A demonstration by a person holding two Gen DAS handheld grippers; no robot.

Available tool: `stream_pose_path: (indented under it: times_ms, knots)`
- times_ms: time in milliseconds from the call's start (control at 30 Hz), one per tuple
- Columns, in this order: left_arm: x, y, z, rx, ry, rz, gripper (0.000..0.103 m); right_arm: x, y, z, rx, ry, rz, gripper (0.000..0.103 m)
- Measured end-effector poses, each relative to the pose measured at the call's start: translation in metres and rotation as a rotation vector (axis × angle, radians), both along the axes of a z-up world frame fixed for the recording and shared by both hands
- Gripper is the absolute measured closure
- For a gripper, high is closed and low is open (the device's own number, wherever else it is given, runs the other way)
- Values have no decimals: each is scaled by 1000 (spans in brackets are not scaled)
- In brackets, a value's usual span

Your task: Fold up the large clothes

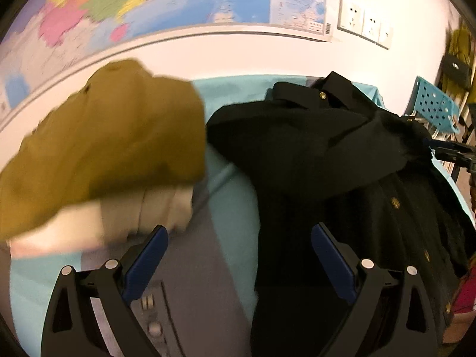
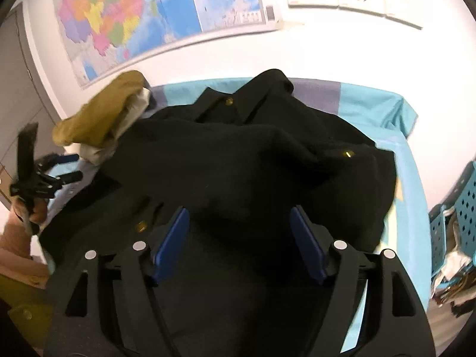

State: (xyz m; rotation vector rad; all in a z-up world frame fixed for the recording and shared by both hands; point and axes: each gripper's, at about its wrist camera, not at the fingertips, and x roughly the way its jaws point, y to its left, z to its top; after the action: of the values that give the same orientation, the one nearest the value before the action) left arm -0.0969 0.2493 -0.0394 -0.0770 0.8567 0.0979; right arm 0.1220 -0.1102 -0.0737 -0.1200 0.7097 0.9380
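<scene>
A black coat (image 1: 327, 160) with gold buttons lies bunched on the teal-and-grey sheet (image 1: 232, 196), collar toward the wall. My left gripper (image 1: 239, 241) stands open over the sheet just left of the coat, with nothing between its blue pads. From the right wrist view the coat (image 2: 244, 154) fills the middle, and my right gripper (image 2: 239, 223) hangs open above its near part, pads apart and not pressing the cloth. The left gripper (image 2: 64, 168) shows at that view's left edge, held by a hand (image 2: 32, 211). The right gripper's tip (image 1: 449, 150) shows at the coat's far right.
A folded mustard garment (image 1: 113, 145) on a pale one (image 1: 154, 208) sits left of the coat, blurred. A wall map (image 2: 142, 20) and sockets (image 1: 363, 20) hang behind. A blue perforated crate (image 2: 464, 208) with clutter stands past the sheet's right edge (image 2: 416, 196).
</scene>
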Motion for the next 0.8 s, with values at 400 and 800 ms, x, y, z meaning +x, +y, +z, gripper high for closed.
stream_pose_path:
  times_ms: [400, 800]
  knots:
    - [-49, -7, -27, -145, 99, -57, 9, -49, -81, -29, 139, 161, -100, 17]
    - [-80, -15, -36, -266, 123, -123, 7, -76, -132, -67, 233, 325, -173, 12]
